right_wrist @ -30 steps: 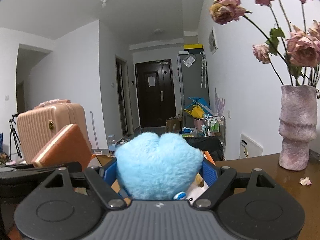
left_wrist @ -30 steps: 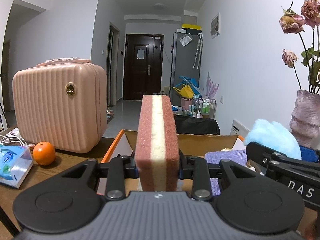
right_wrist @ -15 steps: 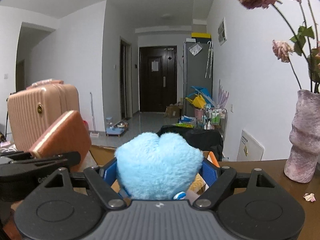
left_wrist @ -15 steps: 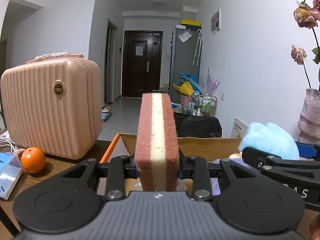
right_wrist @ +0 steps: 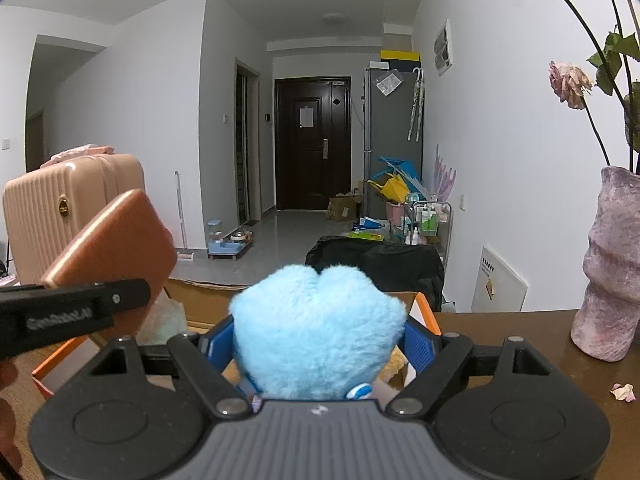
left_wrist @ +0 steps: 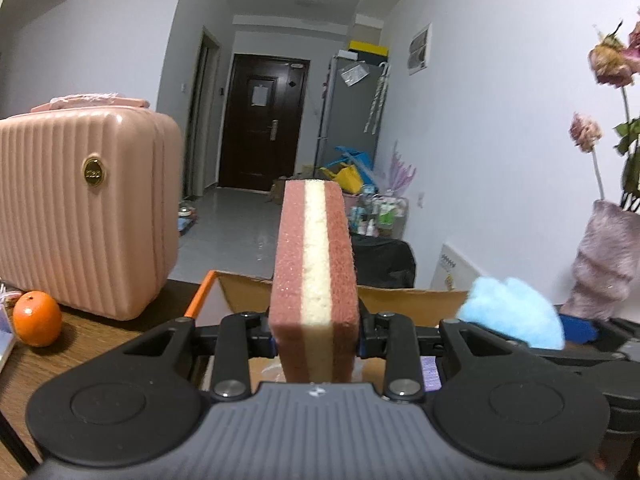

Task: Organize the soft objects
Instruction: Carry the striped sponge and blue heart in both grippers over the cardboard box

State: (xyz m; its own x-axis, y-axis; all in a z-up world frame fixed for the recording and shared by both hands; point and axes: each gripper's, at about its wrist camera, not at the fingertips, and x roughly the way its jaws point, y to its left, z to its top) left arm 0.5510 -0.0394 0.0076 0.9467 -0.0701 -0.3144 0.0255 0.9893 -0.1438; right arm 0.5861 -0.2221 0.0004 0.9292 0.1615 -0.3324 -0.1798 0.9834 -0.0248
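Observation:
My left gripper [left_wrist: 316, 340] is shut on a sponge [left_wrist: 314, 280] with two pink-brown layers and a cream stripe, held upright on edge. My right gripper [right_wrist: 316, 344] is shut on a fluffy light-blue plush [right_wrist: 316, 328], pressed between its blue pads. Both hang just above an open cardboard box [left_wrist: 400, 296] with an orange rim [right_wrist: 426, 308]. The right wrist view shows the sponge [right_wrist: 116, 240] and the left gripper's finger at the left; in the left wrist view the plush [left_wrist: 516, 312] sits at the right. A purple cloth [left_wrist: 430, 370] lies inside the box.
A pink ribbed suitcase [left_wrist: 80, 212] and an orange [left_wrist: 37, 322] stand on the wooden table [left_wrist: 80, 344] to the left. A mauve vase [right_wrist: 612, 276] with dried roses stands on the right, a fallen petal [right_wrist: 623, 392] beside it. A hallway with a dark door lies beyond.
Both grippers have shifted a little to the right with their loads; the suitcase and orange slid left in the left view. Both grips are unchanged.

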